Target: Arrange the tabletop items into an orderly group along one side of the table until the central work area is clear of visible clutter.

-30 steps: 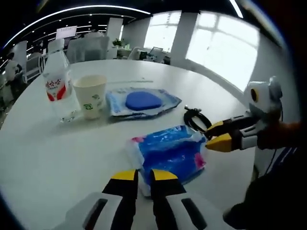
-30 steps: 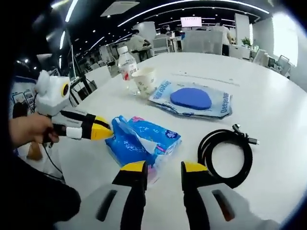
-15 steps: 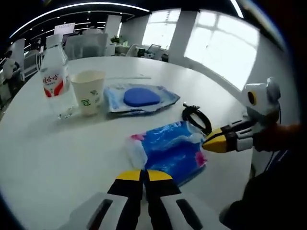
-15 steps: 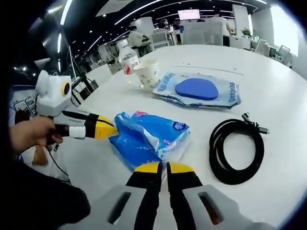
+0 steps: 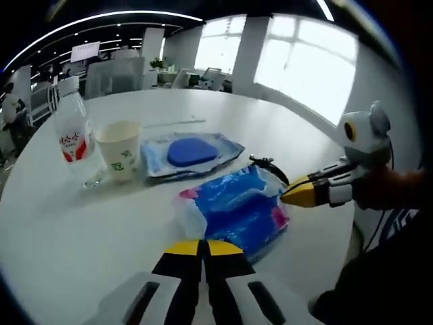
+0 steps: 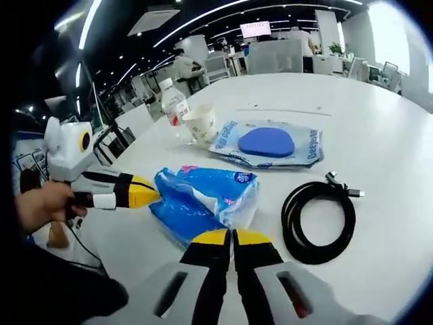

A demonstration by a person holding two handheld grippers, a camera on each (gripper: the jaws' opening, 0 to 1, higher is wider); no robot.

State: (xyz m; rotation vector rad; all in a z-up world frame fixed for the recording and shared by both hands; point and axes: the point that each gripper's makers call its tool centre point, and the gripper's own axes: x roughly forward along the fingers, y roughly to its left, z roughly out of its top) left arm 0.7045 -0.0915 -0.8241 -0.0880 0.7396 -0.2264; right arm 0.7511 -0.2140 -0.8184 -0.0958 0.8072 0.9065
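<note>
Both grippers have closed over the last second: the left gripper [image 5: 199, 249] and the right gripper [image 6: 233, 238] each had their yellow-tipped jaws parted a second ago and now show them pressed together, each at an edge of the blue plastic tissue pack [image 5: 233, 210]. From opposite ends, the two seem to pinch its wrapper, though the exact bite is hidden beneath the jaw tips. The pack now looks slightly bunched and raised compared with how it lay flat before, which suggests it is about to be carried off the middle of the white table [image 5: 81, 223]. The water bottle [image 5: 73, 139], paper cup [image 5: 120, 150] and the flat wet-wipe packet [image 5: 189, 153] with its blue lid already stand close together in a row toward one side, so the pack likely belongs beside them. The coiled black cable [image 6: 318, 220] lies apart, just beside the pack, not yet gathered with the rest.
</note>
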